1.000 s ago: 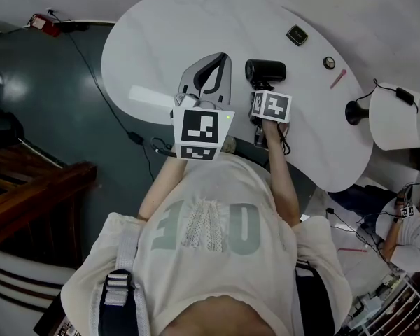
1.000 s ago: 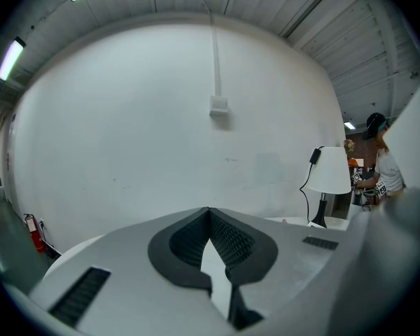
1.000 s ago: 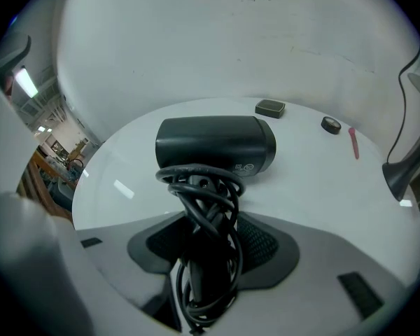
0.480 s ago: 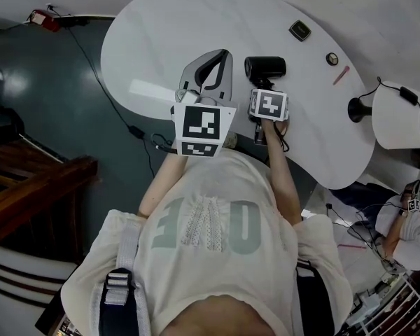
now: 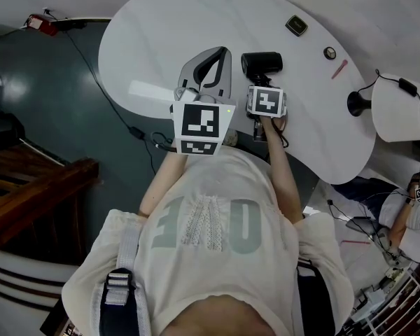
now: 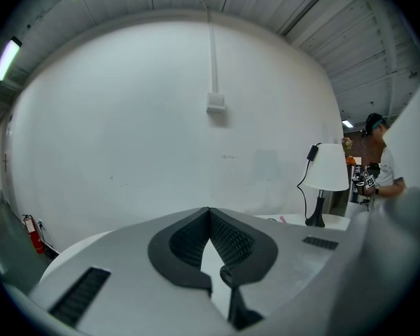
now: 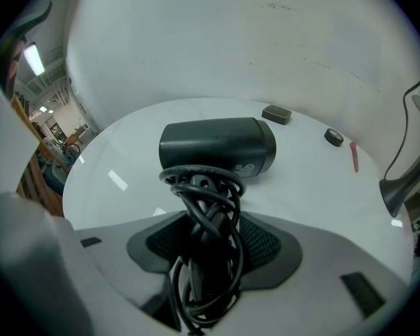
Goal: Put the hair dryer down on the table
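Observation:
The black hair dryer [image 5: 261, 63] has its cord wound round the handle, and its barrel [image 7: 218, 145] lies crosswise just over the white table [image 5: 154, 40]. I cannot tell whether it touches the tabletop. My right gripper [image 5: 261, 82] points steeply down and is shut on the cord-wrapped handle [image 7: 204, 222], pads on either side. My left gripper [image 5: 222, 54] hovers beside it to the left, roughly level. In the left gripper view its pads [image 6: 227, 240] meet at the tips [image 6: 210, 214] with nothing between them.
On the table's far right lie a small dark box [image 5: 297, 24], a round dark knob [image 5: 329, 52] and a pink pen [image 5: 339, 68]. A white-shaded lamp [image 5: 399, 114] stands at the right edge. Another person [image 5: 413, 215] sits lower right. Dark floor and wooden furniture [image 5: 28, 194] are to the left.
My right gripper has rolled slightly with the hair dryer still in it. The left gripper has stayed where it was.

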### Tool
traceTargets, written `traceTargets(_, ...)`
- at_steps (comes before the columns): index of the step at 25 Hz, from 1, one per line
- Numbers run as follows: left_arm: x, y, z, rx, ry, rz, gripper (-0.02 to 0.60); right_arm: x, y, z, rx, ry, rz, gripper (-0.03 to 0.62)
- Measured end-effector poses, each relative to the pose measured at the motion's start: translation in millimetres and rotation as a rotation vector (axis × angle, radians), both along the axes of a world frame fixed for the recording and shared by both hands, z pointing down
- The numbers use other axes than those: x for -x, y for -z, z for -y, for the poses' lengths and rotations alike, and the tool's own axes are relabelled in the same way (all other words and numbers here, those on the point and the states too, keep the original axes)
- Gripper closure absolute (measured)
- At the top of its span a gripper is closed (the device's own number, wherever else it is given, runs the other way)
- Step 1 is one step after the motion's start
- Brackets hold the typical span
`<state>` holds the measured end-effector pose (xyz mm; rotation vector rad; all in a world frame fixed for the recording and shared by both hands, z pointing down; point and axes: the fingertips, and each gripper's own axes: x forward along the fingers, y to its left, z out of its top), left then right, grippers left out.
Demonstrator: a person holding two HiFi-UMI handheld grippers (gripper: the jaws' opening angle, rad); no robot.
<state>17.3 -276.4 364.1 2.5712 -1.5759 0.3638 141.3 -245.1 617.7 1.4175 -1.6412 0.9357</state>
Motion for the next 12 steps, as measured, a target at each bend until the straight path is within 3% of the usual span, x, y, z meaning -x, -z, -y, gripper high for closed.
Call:
traceTargets(7, 2.2, 2.4, -2.2, -0.004, 0.003, -0.005, 0.58, 8.0, 1.0, -2.2, -0.005, 0.032, 0.07, 0.322)
traceTargets(12, 2.0, 3.0, -3.3, -0.003, -0.001, -0.001, 0.58, 8.1, 8.5, -0.4, -0.045, -0.009, 0.141, 0.315)
